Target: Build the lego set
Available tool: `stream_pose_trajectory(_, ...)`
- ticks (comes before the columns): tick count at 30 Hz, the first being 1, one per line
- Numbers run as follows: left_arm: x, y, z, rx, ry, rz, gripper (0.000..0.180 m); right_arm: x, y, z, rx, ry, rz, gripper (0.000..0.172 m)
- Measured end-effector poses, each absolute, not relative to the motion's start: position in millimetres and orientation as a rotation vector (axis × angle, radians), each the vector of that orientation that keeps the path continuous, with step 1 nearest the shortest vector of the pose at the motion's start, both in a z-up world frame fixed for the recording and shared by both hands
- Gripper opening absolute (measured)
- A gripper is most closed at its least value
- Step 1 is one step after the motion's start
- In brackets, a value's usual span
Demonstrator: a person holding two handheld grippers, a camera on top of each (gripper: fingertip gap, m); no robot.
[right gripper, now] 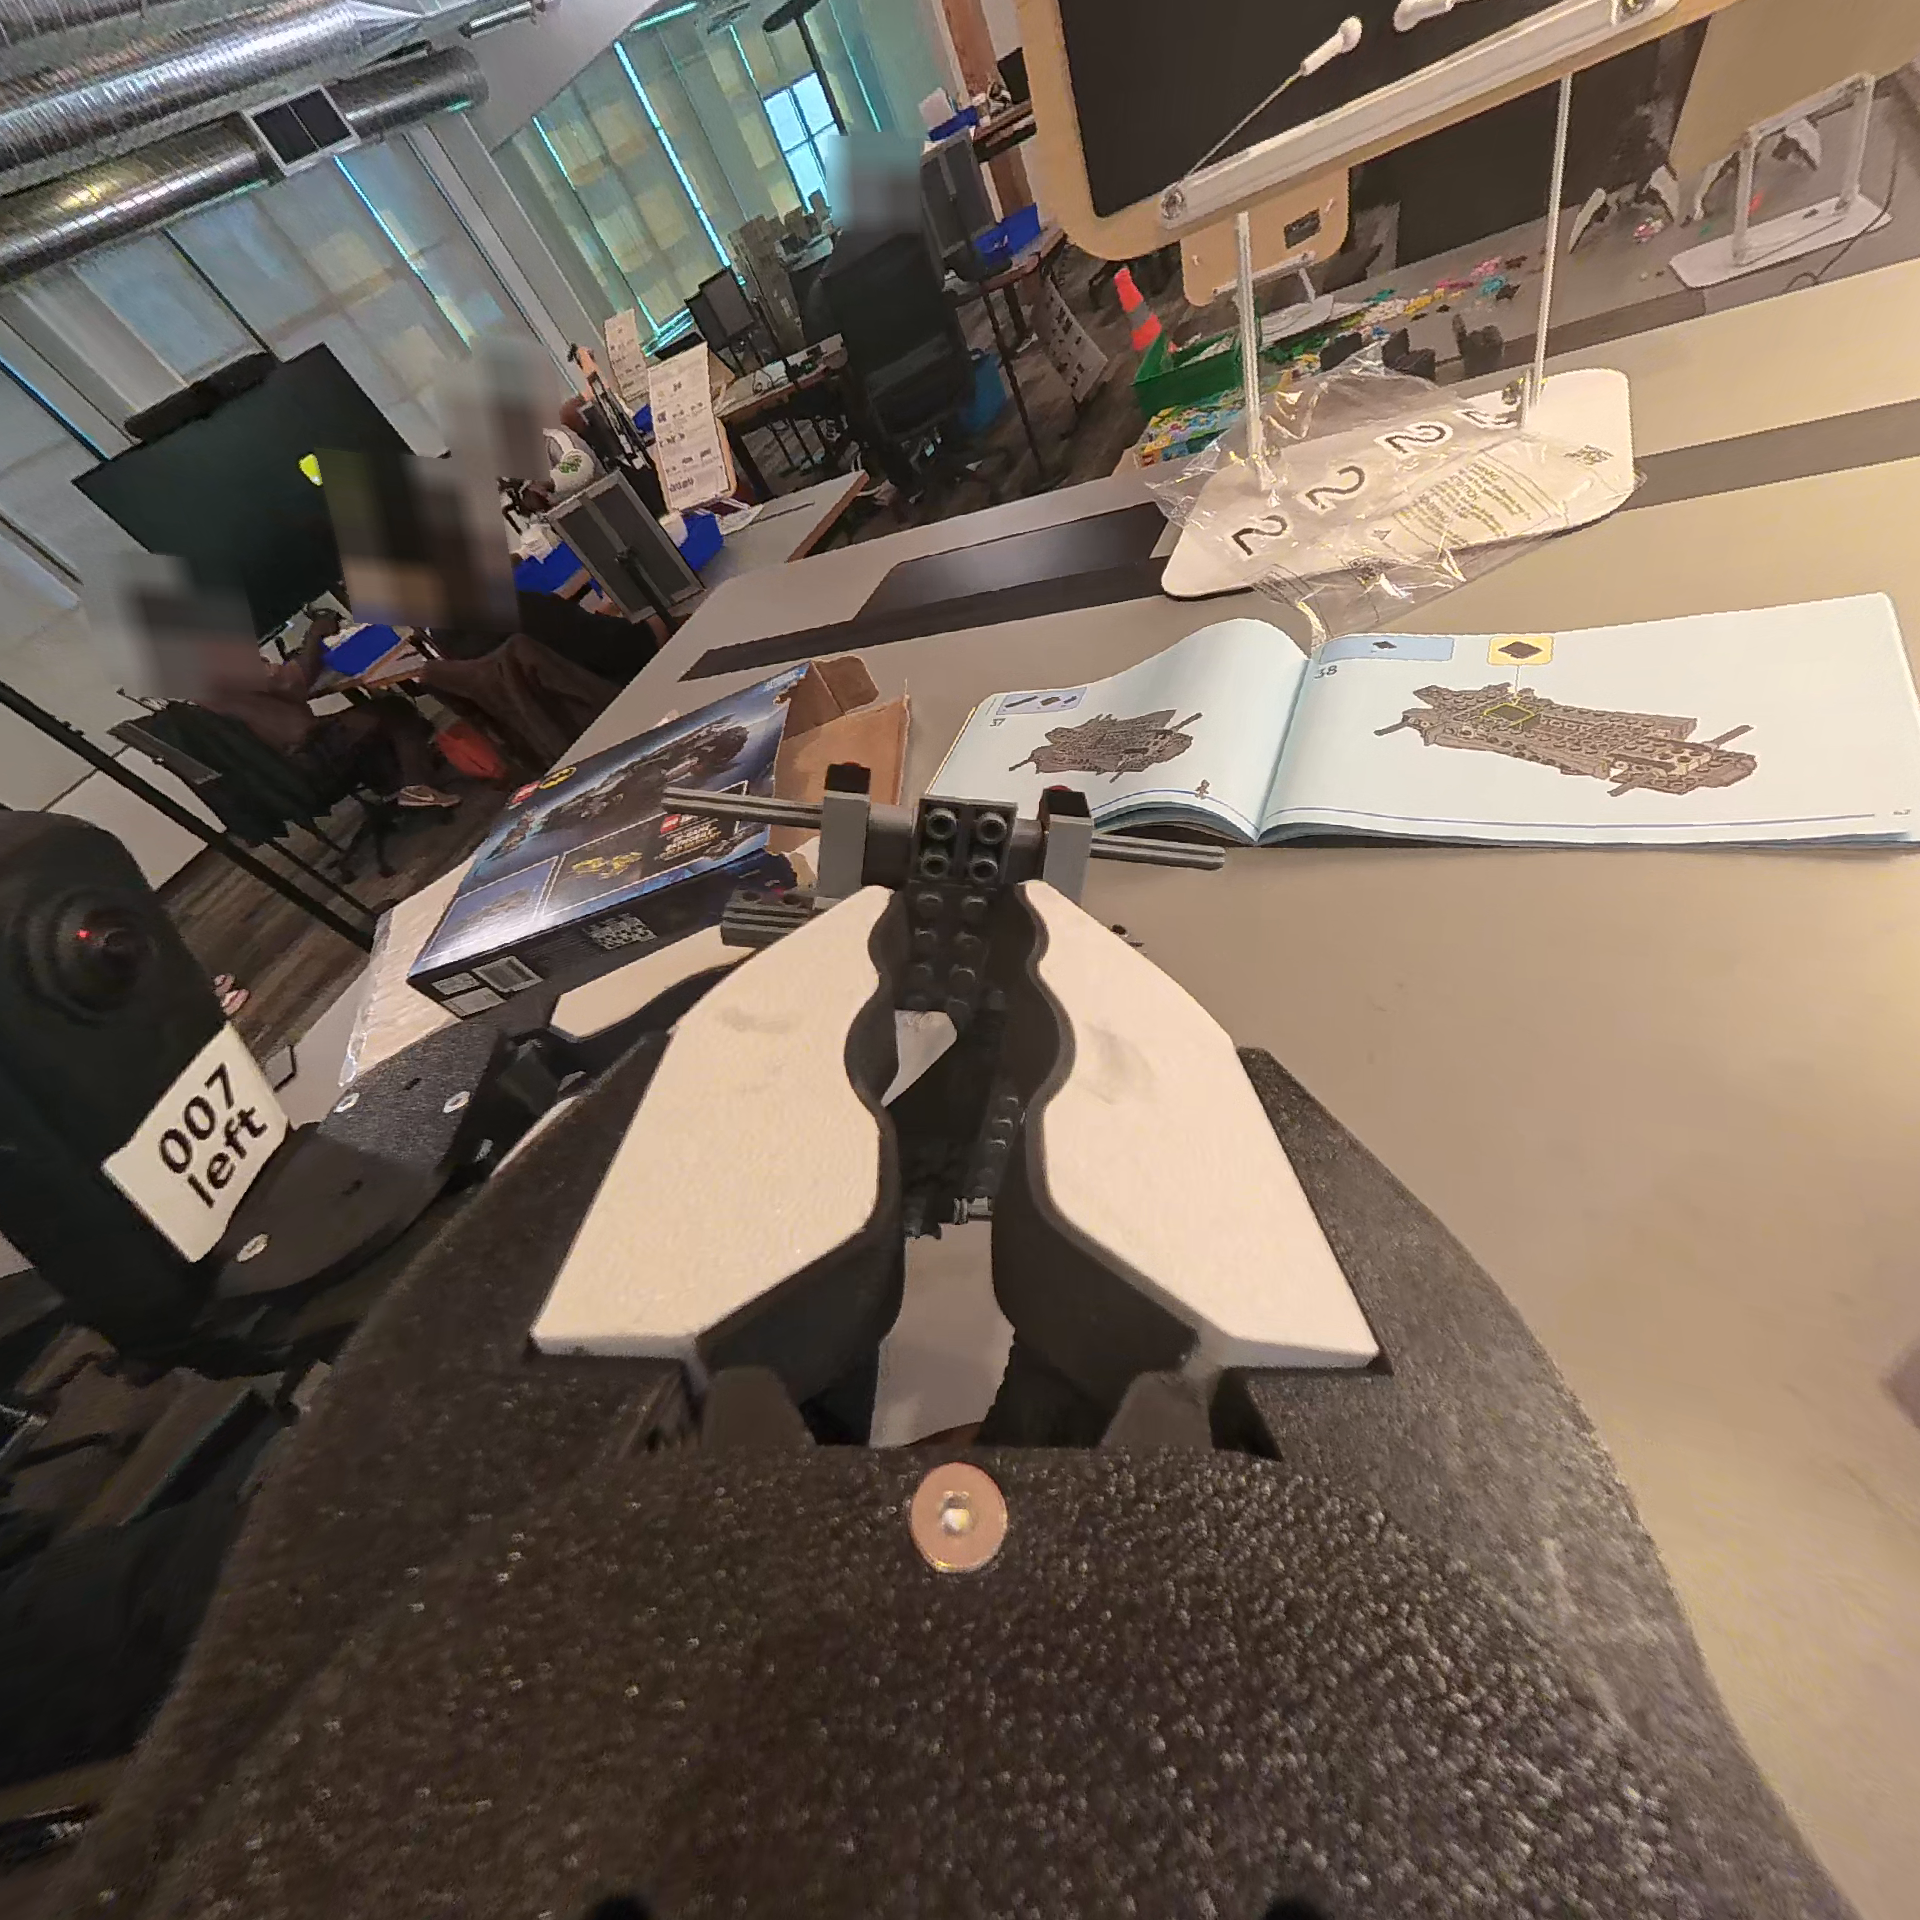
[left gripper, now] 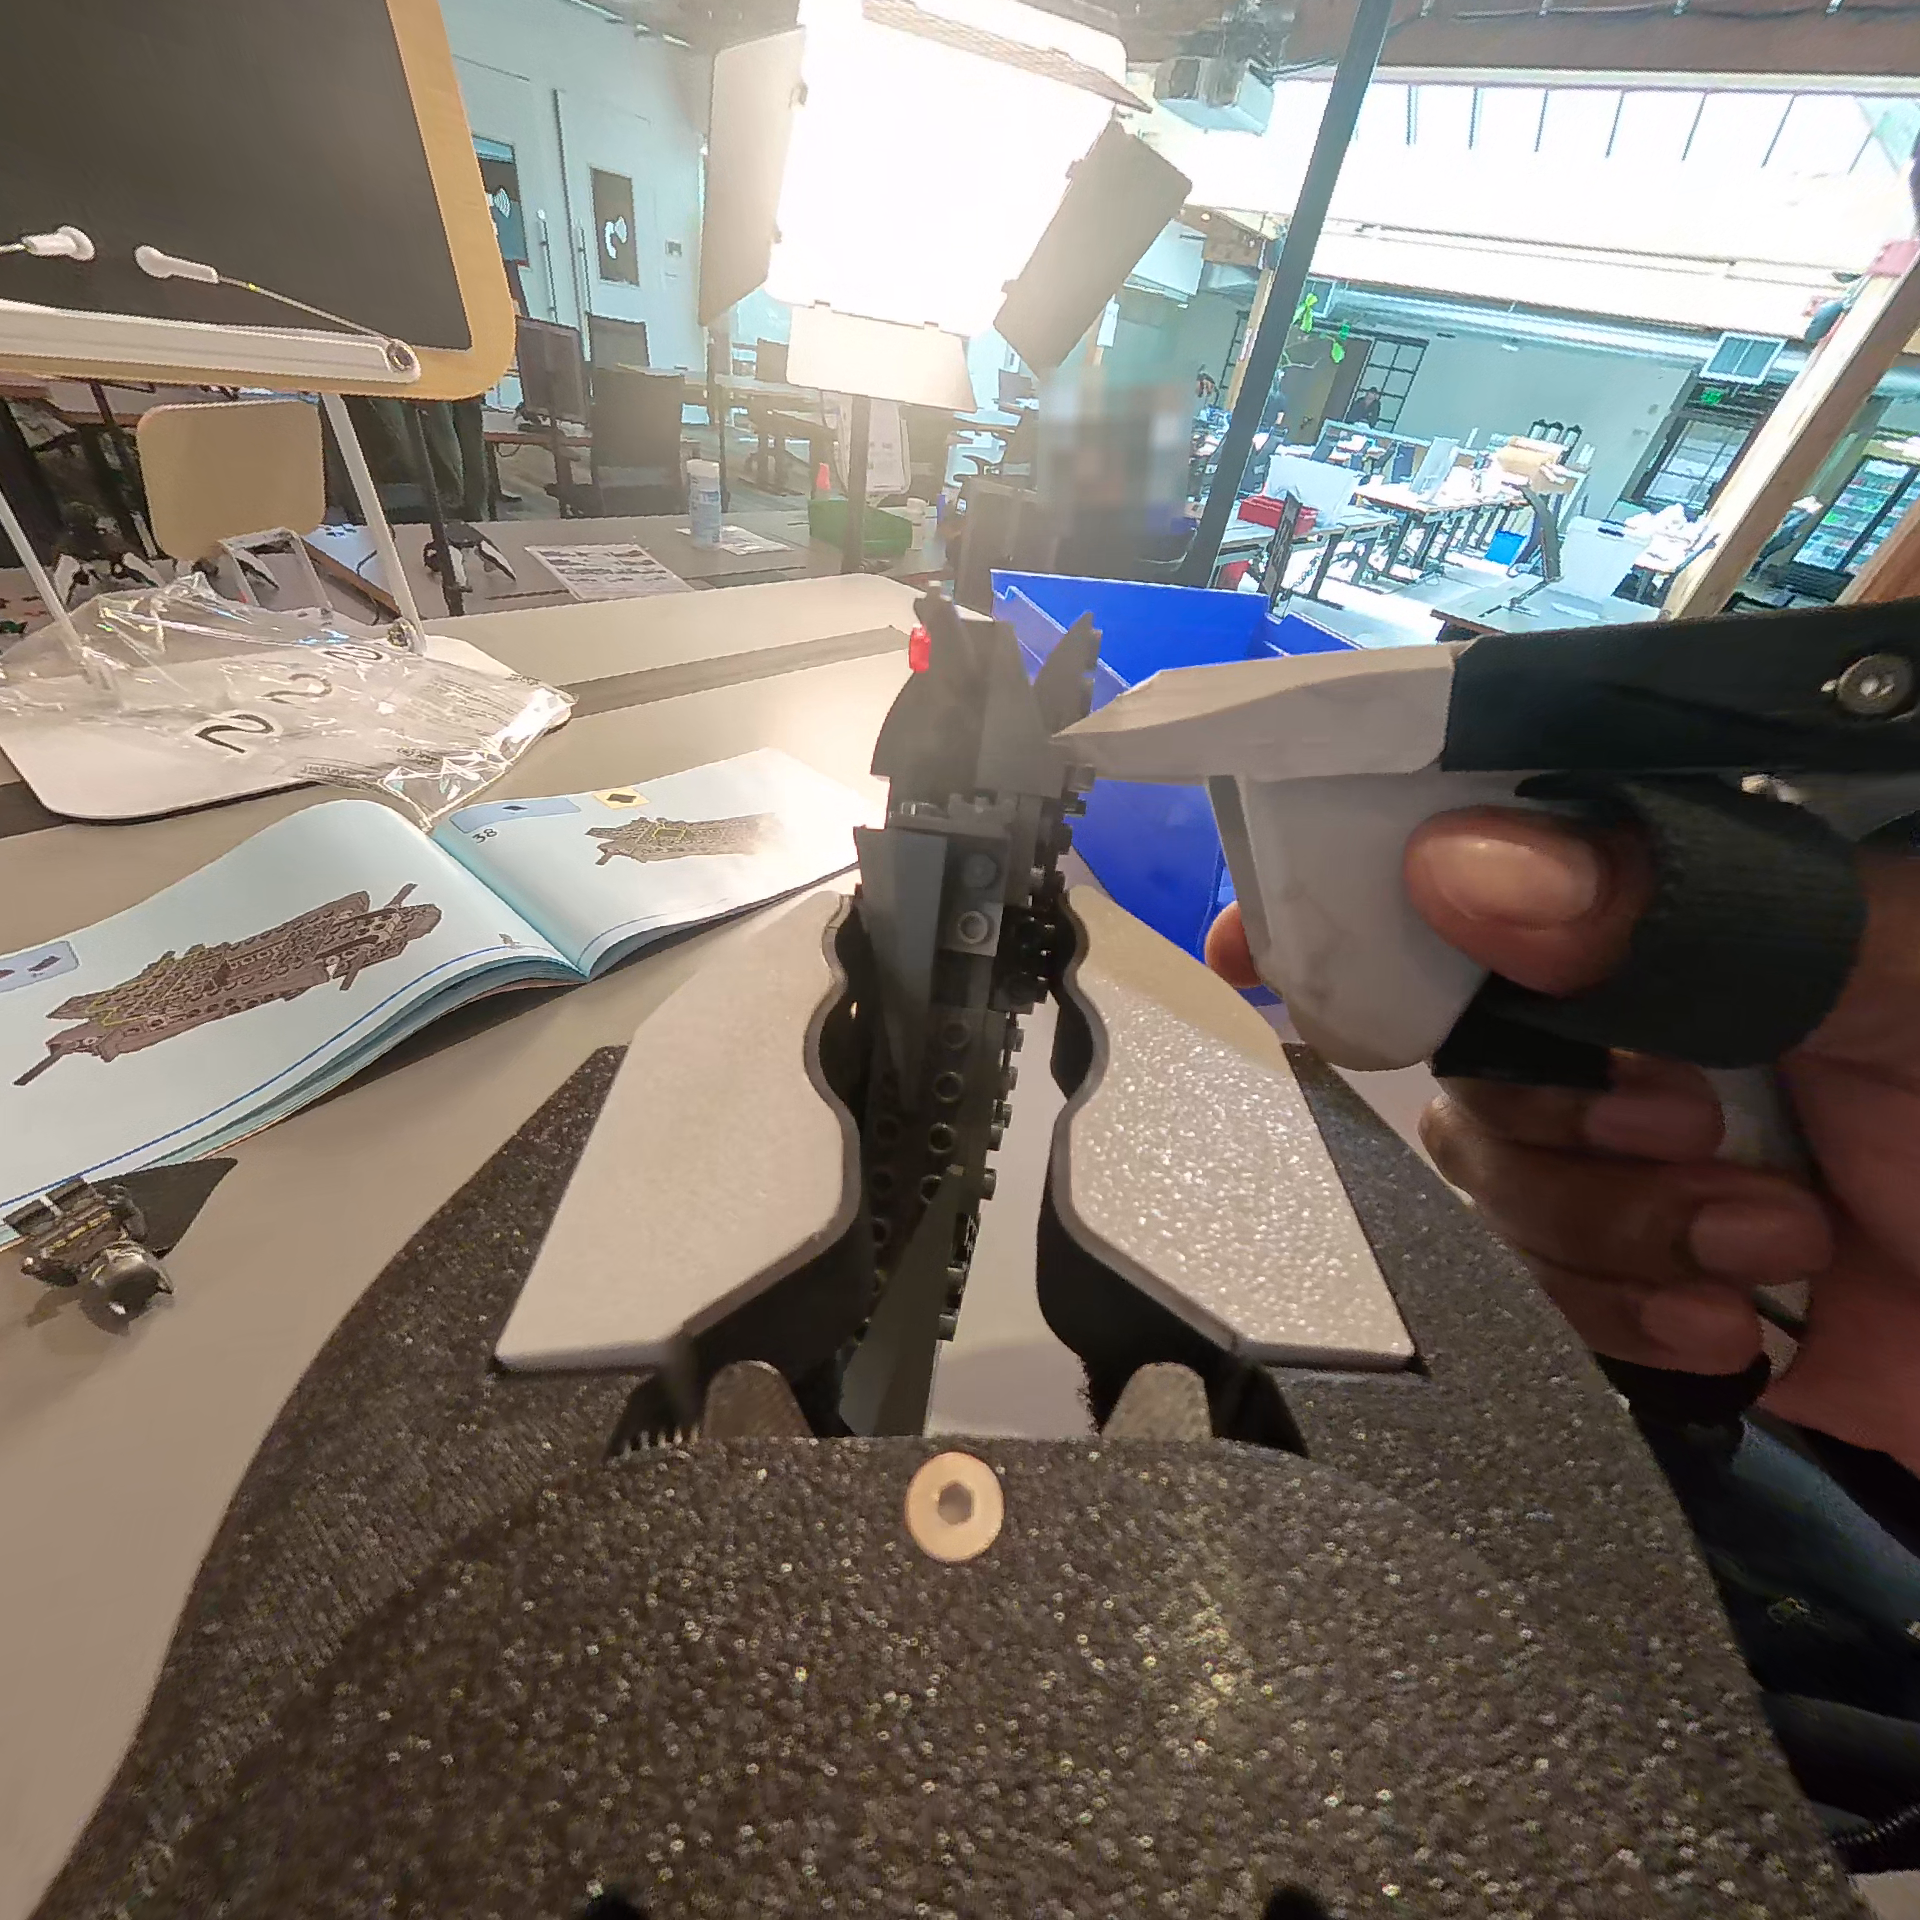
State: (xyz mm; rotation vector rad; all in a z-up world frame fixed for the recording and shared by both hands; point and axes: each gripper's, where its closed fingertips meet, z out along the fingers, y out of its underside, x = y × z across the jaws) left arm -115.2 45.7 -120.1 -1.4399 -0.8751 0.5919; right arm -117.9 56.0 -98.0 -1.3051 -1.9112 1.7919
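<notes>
Currently the left gripper [left gripper: 951, 997] is clamped on a long grey brick model [left gripper: 961, 883], which stands upright between its pads with a red stud at the top; the right gripper [right gripper: 956, 956], entering the left wrist view as a pale wedge beside a gloved hand [left gripper: 1621, 1039], touches the upper right edge of that model and is itself closed on a narrow dark grey studded plate of the same build.

Likely faults, as judgement only: the model is tall and held low down, so side pressure from the right fingertip could tilt it in the pads or pop a plate off; the axle [right gripper: 940, 826] sticking out sideways near the right fingertips could snag or pull free.

Surroundings, left to right: a small dark sub-assembly [left gripper: 94, 1242] lies on the table [left gripper: 364, 1299] at the left edge; clear plastic bags [left gripper: 260, 707] rest on a white stand base; an open instruction booklet [left gripper: 343, 935] lies just behind the left fingers; a blue bin [left gripper: 1164, 831] stands behind the model, close to the right fingertip, and limits room there; a printed box [right gripper: 613, 831] lies farther off.
</notes>
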Motion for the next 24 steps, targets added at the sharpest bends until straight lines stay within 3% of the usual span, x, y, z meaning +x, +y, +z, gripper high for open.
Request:
stream_pose_trajectory(21,-114,50,-120,-1.449,-0.863,0.571,0.035,-114,62,-97,-1.355,-1.837,1.855,0.015)
stream_pose_trajectory(24,-130,24,-123,-1.373,-0.992,0.570,0.035,-111,70,-94,-1.340,-1.795,1.846,0.000)
